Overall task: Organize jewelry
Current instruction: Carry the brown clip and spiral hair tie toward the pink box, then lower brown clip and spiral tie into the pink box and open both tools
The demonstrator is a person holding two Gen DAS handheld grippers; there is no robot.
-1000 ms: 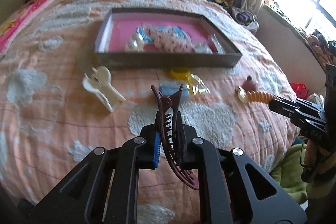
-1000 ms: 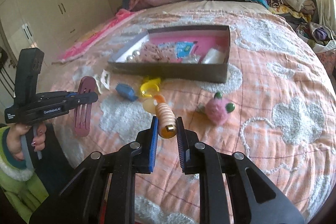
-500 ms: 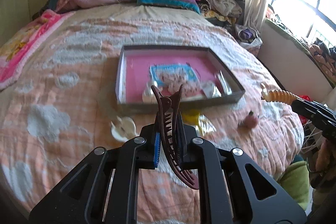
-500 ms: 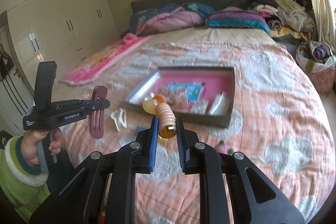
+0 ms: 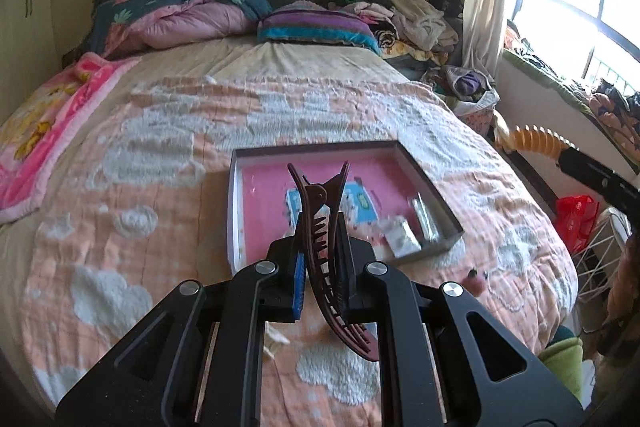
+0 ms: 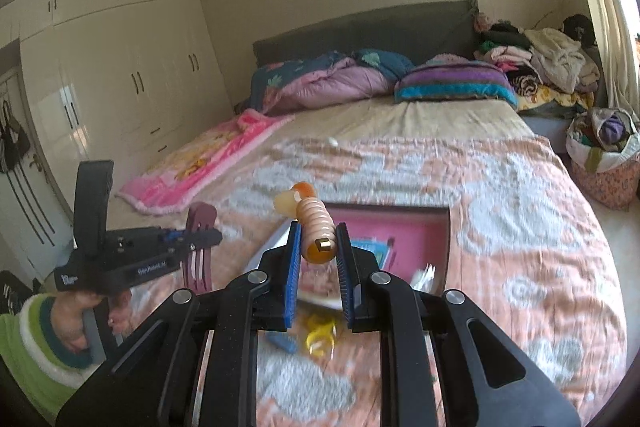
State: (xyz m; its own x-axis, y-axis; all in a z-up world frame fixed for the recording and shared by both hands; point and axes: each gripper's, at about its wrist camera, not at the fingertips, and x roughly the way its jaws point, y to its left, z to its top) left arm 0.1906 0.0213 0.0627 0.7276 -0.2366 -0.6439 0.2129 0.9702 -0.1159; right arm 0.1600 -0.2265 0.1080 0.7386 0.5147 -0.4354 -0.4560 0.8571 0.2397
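Left gripper (image 5: 320,259): pads clamped on a dark maroon claw hair clip (image 5: 324,239), hinge end up and toothed end curving down past the fingers, held in the air above the peach quilt (image 5: 160,155) with the open grey box (image 5: 432,183), pink-lined, seen beyond it. Right gripper (image 6: 318,251): pads pinched on the end of an orange-and-cream ribbed hair clip (image 6: 314,223) that sticks forward and up, also above the box. Box contents: blue-printed card (image 5: 360,195) and small clear packets (image 5: 404,239); on the quilt in front of the box, a yellow piece (image 6: 320,337) and a blue piece (image 6: 282,341), both blurred.
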